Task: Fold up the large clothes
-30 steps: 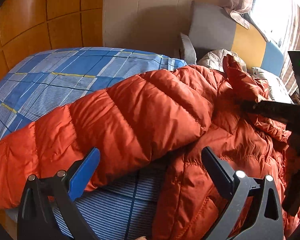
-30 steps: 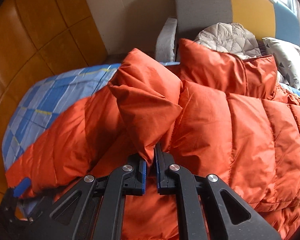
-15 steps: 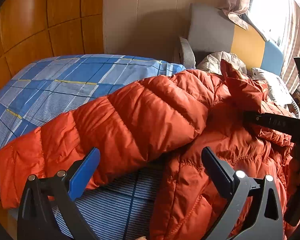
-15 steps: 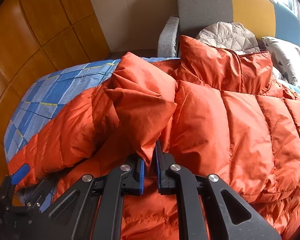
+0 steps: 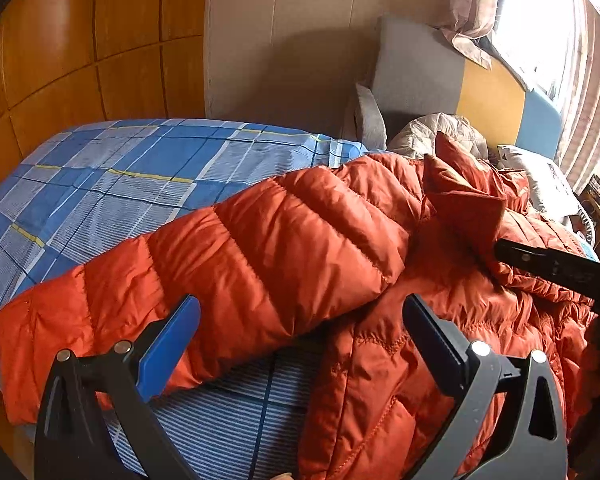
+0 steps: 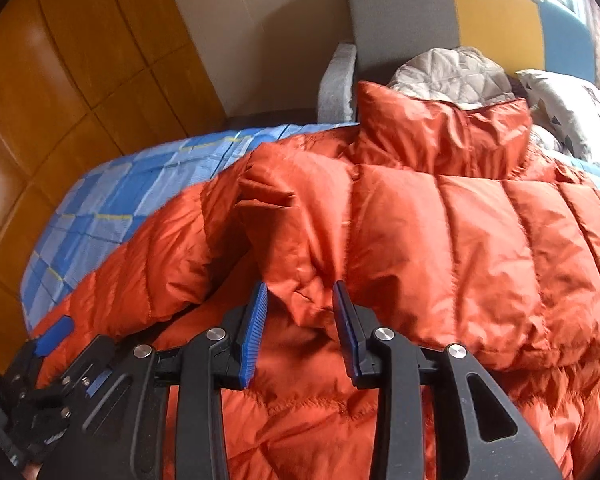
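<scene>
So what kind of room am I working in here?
Most likely a bedroom. The orange jacket lies on a bed with a blue plaid sheet, a padded headboard stands behind it, and a pillow sits at the far end beside a curtained window.

An orange quilted down jacket [image 5: 308, 248] is lying spread across a bed. One puffy sleeve [image 5: 148, 312] is stretching out to the left and toward the near edge, its cuff end resting flat. The stand-up collar [image 6: 440, 136] is sitting upright at the far side. The body [image 6: 480, 248] is lying to the right, and a bunched fold [image 6: 296, 240] of fabric is slumping between sleeve and body.
</scene>
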`<state>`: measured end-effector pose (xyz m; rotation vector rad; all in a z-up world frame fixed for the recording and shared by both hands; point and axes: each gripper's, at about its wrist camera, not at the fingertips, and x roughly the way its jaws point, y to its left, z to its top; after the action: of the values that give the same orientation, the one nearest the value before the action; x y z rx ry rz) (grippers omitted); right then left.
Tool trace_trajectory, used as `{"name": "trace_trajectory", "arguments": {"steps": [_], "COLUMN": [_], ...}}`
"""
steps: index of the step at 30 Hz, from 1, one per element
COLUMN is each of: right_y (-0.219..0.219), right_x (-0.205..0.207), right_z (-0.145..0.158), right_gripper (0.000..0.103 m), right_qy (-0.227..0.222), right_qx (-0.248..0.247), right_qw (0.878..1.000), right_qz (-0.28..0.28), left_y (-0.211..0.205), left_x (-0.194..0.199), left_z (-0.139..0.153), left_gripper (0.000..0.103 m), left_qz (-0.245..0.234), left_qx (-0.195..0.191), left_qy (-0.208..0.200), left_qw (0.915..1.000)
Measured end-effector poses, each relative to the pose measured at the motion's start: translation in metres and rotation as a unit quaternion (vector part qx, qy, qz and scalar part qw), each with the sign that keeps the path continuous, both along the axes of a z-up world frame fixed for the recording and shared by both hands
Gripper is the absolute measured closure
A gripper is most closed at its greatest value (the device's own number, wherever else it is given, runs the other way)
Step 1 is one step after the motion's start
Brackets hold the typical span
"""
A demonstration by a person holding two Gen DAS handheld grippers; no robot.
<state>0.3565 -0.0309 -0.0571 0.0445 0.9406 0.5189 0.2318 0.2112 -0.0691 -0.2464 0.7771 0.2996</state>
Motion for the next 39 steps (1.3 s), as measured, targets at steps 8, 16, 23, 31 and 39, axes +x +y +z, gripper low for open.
{"name": "trace_trajectory", "arguments": {"steps": [8,16,23,31,39], "right_y": [-0.067,-0.163,-0.227,-0.253,-0.237], "right_x": [-0.003,0.004,0.015,0.03,0.04], "right_z": [0.002,0.004,0.004,-0.002,-0.027], "right_gripper": [0.054,0.054,0.054,0.054,0.054], "right_qy": [-0.009,-0.018,-0.017,-0.01,0.014], "right_qx": [0.02,0.024,0.028,0.03,0.021], "right_qw": [0.995,0.973,0.956,0.954,0.966], "right_qz": [-0.1,-0.23,-0.29,-0.297,-0.259], "left_y": [-0.012,-0.034,-0.051,-0.059,-0.037], "left_x": [0.013,0.037,0.071,0.114,0.09], "left_z": [0.006,0.012,0.018,0.006,-0.01], "left_gripper": [0.002,0.022,0.029,0.101,0.102], "left_qz": [-0.012,-0.064,-0.091,-0.104,-0.09], "left_qx": [-0.005,-0.058,-0.104,-0.135,-0.127], "left_qy": [-0.01,-0.016,-0.021,0.003,0.002], "left_qw": [0.9999,0.9961,0.9902,0.9854,0.9879]}}
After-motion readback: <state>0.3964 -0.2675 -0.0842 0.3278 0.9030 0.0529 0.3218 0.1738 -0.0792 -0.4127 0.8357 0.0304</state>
